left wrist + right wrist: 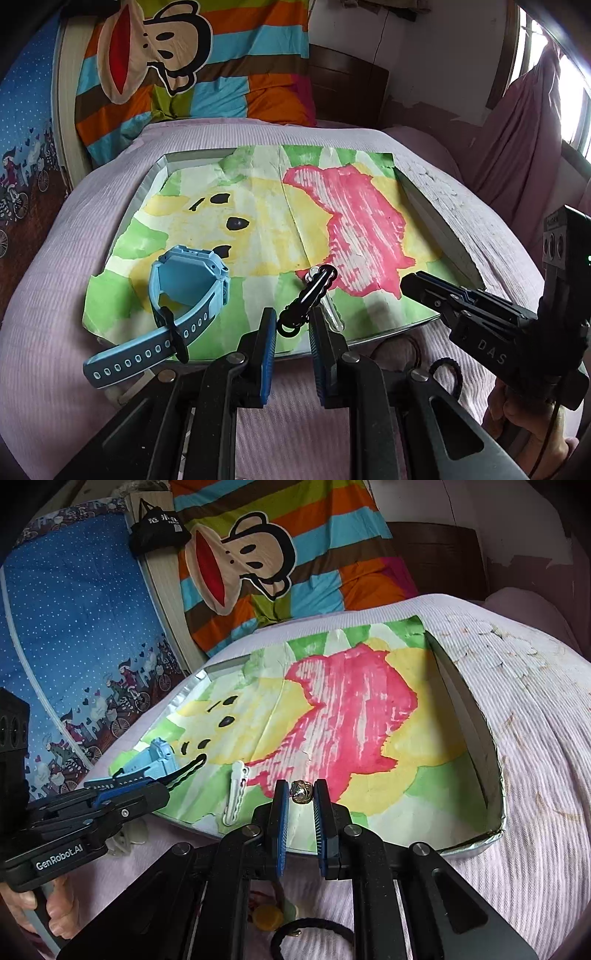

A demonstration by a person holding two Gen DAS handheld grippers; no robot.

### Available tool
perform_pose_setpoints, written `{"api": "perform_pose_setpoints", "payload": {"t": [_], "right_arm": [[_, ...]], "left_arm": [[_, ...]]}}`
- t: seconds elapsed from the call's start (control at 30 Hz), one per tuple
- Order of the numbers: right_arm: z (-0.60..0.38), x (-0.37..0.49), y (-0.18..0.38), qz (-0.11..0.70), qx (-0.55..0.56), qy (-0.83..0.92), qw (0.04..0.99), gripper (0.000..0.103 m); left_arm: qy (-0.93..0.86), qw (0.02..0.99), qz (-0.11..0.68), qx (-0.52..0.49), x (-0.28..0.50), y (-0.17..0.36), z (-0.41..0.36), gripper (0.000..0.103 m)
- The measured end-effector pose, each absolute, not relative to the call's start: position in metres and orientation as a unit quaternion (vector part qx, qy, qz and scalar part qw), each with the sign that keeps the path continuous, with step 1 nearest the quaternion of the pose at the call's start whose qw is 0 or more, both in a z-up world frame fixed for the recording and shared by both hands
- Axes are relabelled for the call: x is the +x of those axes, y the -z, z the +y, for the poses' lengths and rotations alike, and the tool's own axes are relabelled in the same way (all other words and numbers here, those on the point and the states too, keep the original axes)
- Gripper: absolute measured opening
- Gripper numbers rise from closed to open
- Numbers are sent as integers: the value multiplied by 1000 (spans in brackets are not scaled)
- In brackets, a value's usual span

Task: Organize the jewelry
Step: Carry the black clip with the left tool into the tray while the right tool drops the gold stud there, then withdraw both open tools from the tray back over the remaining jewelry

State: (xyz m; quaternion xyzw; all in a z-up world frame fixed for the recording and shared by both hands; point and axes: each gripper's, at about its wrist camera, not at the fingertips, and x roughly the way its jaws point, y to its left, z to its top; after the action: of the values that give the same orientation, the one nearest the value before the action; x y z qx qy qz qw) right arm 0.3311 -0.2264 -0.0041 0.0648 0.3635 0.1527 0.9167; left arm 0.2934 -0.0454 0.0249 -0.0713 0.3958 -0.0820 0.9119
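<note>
A: Pink ribbed bedspread (55, 258) covers a bed, and on it lies a shallow silver-rimmed tray (495, 775) lined with a paper painted green, yellow and pink.

B: What are the hands holding?

A: The left gripper (293, 323) has its fingers (267, 354) clamped on a black wavy hair clip (314, 291), lifted above the tray's near edge. The right gripper (301, 794) has its fingers (321, 823) closed on a small gold-and-silver bead-like trinket (301, 792), also over the near edge.

B: And inside the tray?

A: A light blue watch (188, 284) stands at the left, its strap hanging over the rim. A white hair clip (234, 794) lies near it. A black hair tie (314, 936) rests on the bedspread, outside the tray.
</note>
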Motion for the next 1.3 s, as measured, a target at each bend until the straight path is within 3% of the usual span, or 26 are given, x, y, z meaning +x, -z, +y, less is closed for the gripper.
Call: {"api": "perform_pose_setpoints", "payload": {"t": [0.63, 0.87, 0.93, 1.0, 1.07, 1.23, 1.3], "right_arm": [[-206, 354, 11, 427, -9, -136, 894, 12], [-218, 345, 5, 398, 18, -140, 906, 14], [-224, 337, 2, 380, 26, -138, 914, 27], [-228, 327, -2, 358, 28, -132, 924, 42], [-233, 317, -7, 336, 31, -129, 933, 45], [-250, 293, -20, 284, 50, -116, 950, 61], [-254, 282, -26, 265, 51, -114, 956, 66]], "left_arm": [[85, 896, 426, -93, 308, -15, -43, 18], [97, 904, 403, -104, 295, -17, -39, 18], [102, 908, 392, -108, 289, -19, -38, 21], [105, 913, 378, -111, 281, -20, -36, 37], [103, 920, 362, -112, 273, -23, -34, 47], [98, 936, 319, -109, 252, -28, -28, 50], [94, 942, 303, -111, 244, -30, -25, 62]]}}
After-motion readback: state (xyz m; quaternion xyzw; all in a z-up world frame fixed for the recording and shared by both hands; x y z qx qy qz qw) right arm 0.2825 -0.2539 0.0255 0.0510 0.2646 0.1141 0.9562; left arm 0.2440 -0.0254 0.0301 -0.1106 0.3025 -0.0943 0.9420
